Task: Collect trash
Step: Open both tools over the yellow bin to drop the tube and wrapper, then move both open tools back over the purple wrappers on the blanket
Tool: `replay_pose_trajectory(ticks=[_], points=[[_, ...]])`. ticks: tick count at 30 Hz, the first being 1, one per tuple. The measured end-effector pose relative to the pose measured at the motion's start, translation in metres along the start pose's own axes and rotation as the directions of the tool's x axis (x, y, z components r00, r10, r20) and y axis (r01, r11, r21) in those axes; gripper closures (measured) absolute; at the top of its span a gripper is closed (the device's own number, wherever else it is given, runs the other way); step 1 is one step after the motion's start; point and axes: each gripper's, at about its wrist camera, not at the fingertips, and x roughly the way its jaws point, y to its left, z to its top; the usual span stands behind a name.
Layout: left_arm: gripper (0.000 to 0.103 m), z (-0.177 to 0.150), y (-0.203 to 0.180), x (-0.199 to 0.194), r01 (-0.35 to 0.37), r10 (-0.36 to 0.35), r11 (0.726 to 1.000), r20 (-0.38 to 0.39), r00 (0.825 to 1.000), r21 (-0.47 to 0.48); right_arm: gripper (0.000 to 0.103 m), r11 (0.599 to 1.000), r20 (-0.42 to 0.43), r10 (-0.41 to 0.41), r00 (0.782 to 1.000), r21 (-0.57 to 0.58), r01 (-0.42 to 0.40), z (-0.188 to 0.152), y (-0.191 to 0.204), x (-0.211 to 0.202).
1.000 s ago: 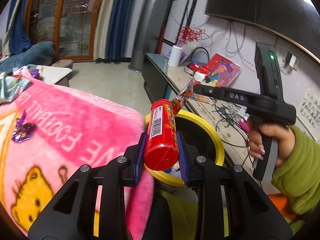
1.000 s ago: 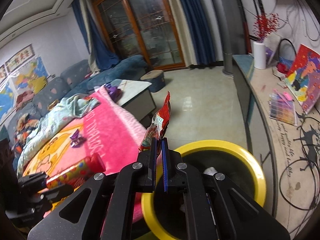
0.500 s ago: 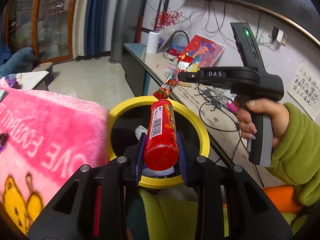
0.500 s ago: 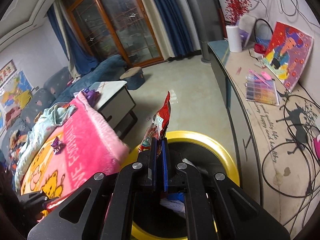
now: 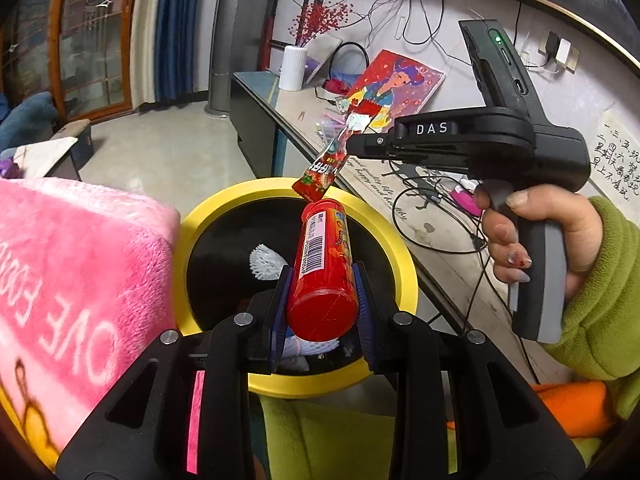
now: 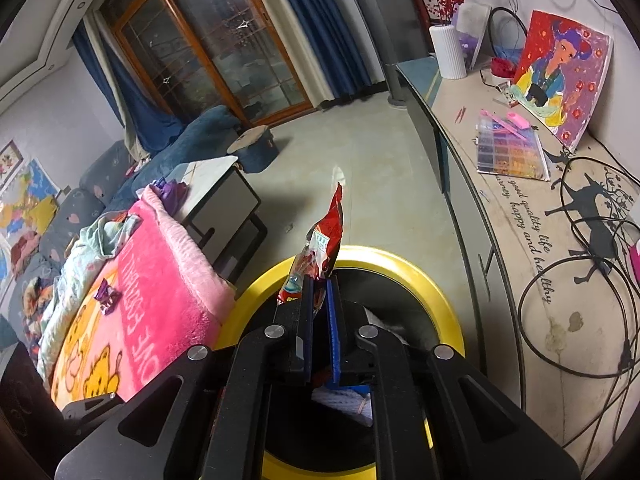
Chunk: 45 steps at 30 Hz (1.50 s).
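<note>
Left wrist view: my left gripper (image 5: pixel 322 300) was clamped on a red tube (image 5: pixel 324 276), the pads pressed on both its sides. The tube hung over the open bin (image 5: pixel 400 256), near its front rim. Beyond it my right gripper (image 5: pixel 352 148) pinched a red wrapper (image 5: pixel 320 170) that dangled over the bin's far rim. White foam net (image 5: pixel 266 262) lay inside already. Step in hand, I judged: the drop. Next both grippers needed to open, held over the mouth so nothing caught the yellow rim.

Right wrist view: the right gripper (image 6: pixel 319 308) stood nearly closed, the wrapper (image 6: pixel 326 240) standing up from between its pads, the bin (image 6: pixel 440 300) directly below. Only this view showed a purple wrapper (image 6: pixel 106 296) left on the pink blanket (image 6: pixel 160 280), well apart from the bin. The tube did not show here.
</note>
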Motion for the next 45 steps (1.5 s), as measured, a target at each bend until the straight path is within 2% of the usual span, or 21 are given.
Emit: replay_pose_trajectory(ticks=[1, 3, 4, 6, 7, 8, 9, 12, 16, 24, 27, 30, 33, 39, 45], points=[[0.080, 0.001, 0.000, 0.002, -0.003, 0.003, 1.000, -0.004, 1.000, -0.002, 0.090, 1.000, -0.011, 0.007, 1.000, 0.007, -0.007, 0.000, -0.002, 0.002], [0.079, 0.001, 0.002, 0.005, -0.010, 0.010, 1.000, -0.009, 1.000, -0.011, 0.076, 1.000, -0.011, 0.003, 1.000, 0.011, -0.003, -0.001, -0.002, 0.002], [0.077, -0.001, 0.004, 0.005, -0.009, 0.008, 1.000, -0.009, 1.000, -0.018, 0.072, 1.000, -0.007, 0.006, 1.000, 0.016, -0.006, -0.001, -0.003, 0.002], [0.064, -0.002, 0.009, 0.005, -0.003, 0.002, 0.999, -0.012, 1.000, -0.041, 0.065, 1.000, 0.002, 0.003, 1.000, 0.022, -0.003, 0.000, -0.003, 0.001], [0.051, -0.002, 0.010, 0.006, -0.002, 0.001, 0.999, -0.012, 1.000, -0.050, 0.064, 1.000, 0.006, 0.004, 1.000, 0.019, -0.004, 0.000, -0.002, 0.000], [0.043, -0.002, 0.012, 0.005, -0.001, 0.000, 0.998, -0.010, 1.000, -0.057, 0.062, 1.000, 0.012, 0.008, 1.000, 0.017, -0.008, 0.000, -0.001, -0.001], [0.041, -0.002, 0.014, 0.003, -0.003, 0.002, 0.998, -0.005, 1.000, -0.064, 0.059, 1.000, 0.017, 0.008, 1.000, 0.014, -0.008, 0.000, 0.000, -0.002], [0.024, -0.001, 0.017, -0.003, -0.029, 0.030, 0.997, 0.012, 0.999, -0.067, 0.053, 1.000, 0.026, 0.007, 1.000, -0.002, -0.007, -0.001, 0.005, -0.004], [0.011, 0.001, 0.022, -0.013, -0.047, 0.051, 0.995, 0.045, 0.998, -0.082, 0.046, 1.000, 0.047, 0.008, 0.999, -0.020, -0.007, -0.001, 0.013, -0.008], [0.011, 0.002, 0.034, -0.034, -0.123, 0.134, 0.987, 0.109, 0.985, -0.104, 0.038, 0.998, 0.080, 0.014, 0.997, -0.057, -0.010, -0.002, 0.029, -0.014], [0.011, 0.002, 0.040, -0.044, -0.172, 0.187, 0.978, 0.132, 0.973, -0.116, 0.038, 0.997, 0.093, 0.019, 0.996, -0.073, -0.012, -0.003, 0.036, -0.018], [0.011, 0.003, 0.051, -0.053, -0.242, 0.262, 0.960, 0.145, 0.954, -0.139, 0.038, 0.995, 0.104, 0.025, 0.994, -0.098, -0.015, -0.004, 0.047, -0.021], [0.011, 0.001, 0.066, -0.062, -0.283, 0.310, 0.943, 0.156, 0.938, -0.175, 0.037, 0.992, 0.112, 0.032, 0.993, -0.127, -0.018, -0.004, 0.060, -0.023], [0.011, -0.005, 0.097, -0.085, -0.353, 0.400, 0.902, 0.171, 0.900, -0.248, 0.037, 0.979, 0.105, 0.079, 0.991, -0.194, -0.057, -0.006, 0.095, -0.019], [0.011, -0.016, 0.131, -0.113, -0.406, 0.481, 0.848, 0.174, 0.859, -0.340, 0.037, 0.956, 0.077, 0.131, 0.988, -0.273, -0.105, -0.013, 0.136, -0.010]])
